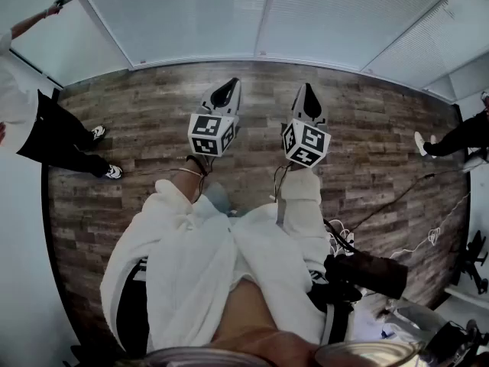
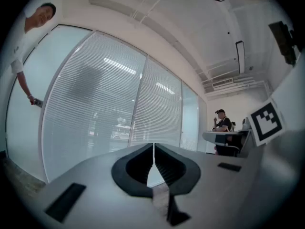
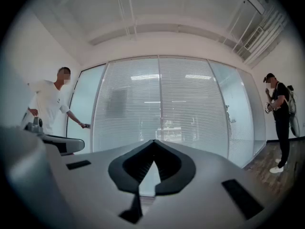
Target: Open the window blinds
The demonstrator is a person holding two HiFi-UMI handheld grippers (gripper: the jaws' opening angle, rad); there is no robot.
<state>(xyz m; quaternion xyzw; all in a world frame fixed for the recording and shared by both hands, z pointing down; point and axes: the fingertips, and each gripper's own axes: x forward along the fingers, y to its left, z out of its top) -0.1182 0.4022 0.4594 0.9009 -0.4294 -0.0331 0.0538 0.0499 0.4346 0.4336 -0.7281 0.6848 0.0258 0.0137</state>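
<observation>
White slatted window blinds (image 1: 229,14) hang lowered over the glass wall ahead, slats nearly shut; the same blinds (image 2: 105,104) fill the left gripper view, and the blinds (image 3: 162,109) fill the middle of the right gripper view. My left gripper (image 1: 226,92) and right gripper (image 1: 308,98) are held level side by side over the wooden floor, pointing at the blinds from some distance. Both are shut with nothing between the jaws, as the left gripper (image 2: 153,149) and right gripper (image 3: 153,144) tips meet in their own views.
A person in a white top (image 3: 47,104) stands at the left by the glass, arm reaching toward it. Another person in dark clothes (image 3: 279,113) stands at the right. Cables and dark equipment (image 1: 367,274) lie on the floor (image 1: 137,113) at my right.
</observation>
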